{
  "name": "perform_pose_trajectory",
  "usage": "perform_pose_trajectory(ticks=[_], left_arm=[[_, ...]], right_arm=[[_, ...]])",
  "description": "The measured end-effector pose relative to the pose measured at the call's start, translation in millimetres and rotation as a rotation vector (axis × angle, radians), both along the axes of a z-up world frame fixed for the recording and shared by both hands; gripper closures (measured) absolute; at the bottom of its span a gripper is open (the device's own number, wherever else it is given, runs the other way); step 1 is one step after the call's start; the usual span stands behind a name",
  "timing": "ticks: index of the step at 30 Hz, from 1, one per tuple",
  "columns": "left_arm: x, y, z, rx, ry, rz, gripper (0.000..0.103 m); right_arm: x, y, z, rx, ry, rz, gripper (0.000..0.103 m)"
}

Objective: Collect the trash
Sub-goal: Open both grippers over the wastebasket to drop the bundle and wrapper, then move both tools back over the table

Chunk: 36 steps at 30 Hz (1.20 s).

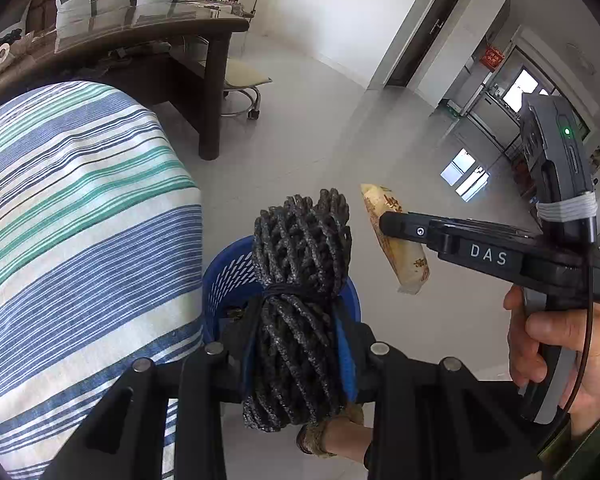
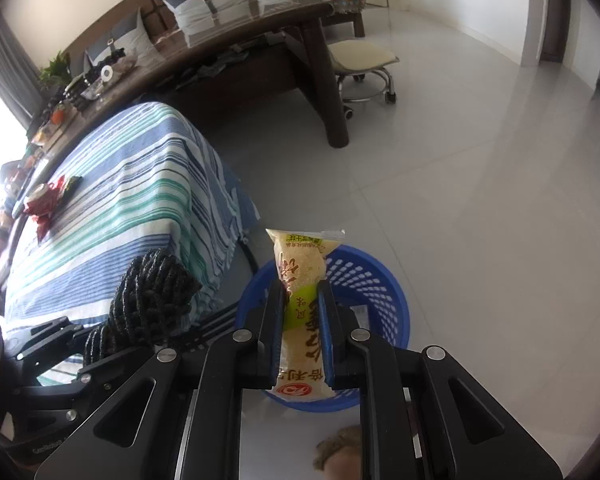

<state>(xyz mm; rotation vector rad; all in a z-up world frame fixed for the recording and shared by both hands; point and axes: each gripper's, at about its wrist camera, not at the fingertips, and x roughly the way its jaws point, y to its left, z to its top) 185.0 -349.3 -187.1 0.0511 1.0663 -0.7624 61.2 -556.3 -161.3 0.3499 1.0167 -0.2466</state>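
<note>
A striped cloth in blue, green and white covers the surface at the left, and a red crumpled wrapper lies on it near its far left edge. Just right of the cloth's hanging edge, the left gripper pinches a dark bundle of coiled rope, tied around its middle with a black band; the blue-padded fingers press on both sides of the bundle's lower half. The bundle's long axis runs along the fingers, its free end pointing away from the gripper and over the blue perforated plastic basket that stands on the pale tiled floor beside the cloth-covered surface. Further right, the right gripper is closed tight on a snack packet filled with pale crumbs, the pads clamping its middle. The packet lies lengthwise between the fingers, its crimped, torn end pointing forward and away from the hand, its red-logo end back toward the gripper body; it hangs above the basket's near rim. In the left wrist view a hand grips the right gripper's handle at the right edge, and the packet slants down past its fingertip. Behind stand a dark wooden table, a wheeled stool and cushions.
</note>
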Motion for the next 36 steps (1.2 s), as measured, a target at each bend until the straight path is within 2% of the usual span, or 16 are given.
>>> perform_pose_trajectory(ticks=[8, 11, 13, 16, 18, 20, 26, 28, 30, 31, 34, 36], left_arm=[[7.2, -25.4, -32.6, 0.020, 0.038, -0.001, 0.069], [7.0, -31.3, -40.4, 0.029, 0.040, -0.006, 0.069], [7.8, -35.1, -45.6, 0.029, 0.039, -0.013, 0.067], [9.7, -41.5, -53.1, 0.040, 0.056, -0.028, 0.057], [13.0, -46.0, -55.9, 0.043, 0.056, -0.042, 0.050], [12.0, -45.9, -57.6, 0.053, 0.052, -0.038, 0.050], [0.8, -32.9, -36.9, 0.025, 0.018, -0.036, 0.050], [-9.5, -18.7, -22.5, 0.003, -0.001, -0.044, 0.050], [-15.8, -2.4, -9.0, -0.002, -0.023, -0.041, 0.050], [-20.5, 8.5, -2.6, 0.017, -0.043, -0.022, 0.050], [-28.7, 46.3, 15.7, 0.022, -0.070, 0.019, 0.050], [-31.3, 77.7, 23.6, 0.029, -0.091, 0.068, 0.042]], right_arm=[[-10.3, -35.0, -31.6, 0.094, 0.023, -0.061, 0.088], [-10.7, -40.7, -36.9, 0.097, 0.032, -0.065, 0.087], [-10.6, -44.2, -40.9, 0.110, 0.037, -0.068, 0.087], [-9.6, -48.1, -46.4, 0.128, 0.041, -0.072, 0.081], [-9.2, -50.8, -46.6, 0.135, 0.034, -0.086, 0.064], [-9.9, -52.7, -44.6, 0.149, 0.015, -0.094, 0.056], [-15.0, -53.7, -28.8, 0.095, -0.034, -0.113, 0.043], [-16.0, -50.4, -18.7, 0.050, -0.058, -0.124, 0.031], [-16.3, -44.6, -8.6, -0.022, -0.069, -0.143, 0.006], [-15.5, -40.6, -3.9, -0.063, -0.072, -0.154, 0.002], [-13.4, -24.6, 9.3, -0.156, -0.092, -0.152, 0.002], [-11.2, -8.4, 16.9, -0.200, -0.113, -0.126, 0.002]])
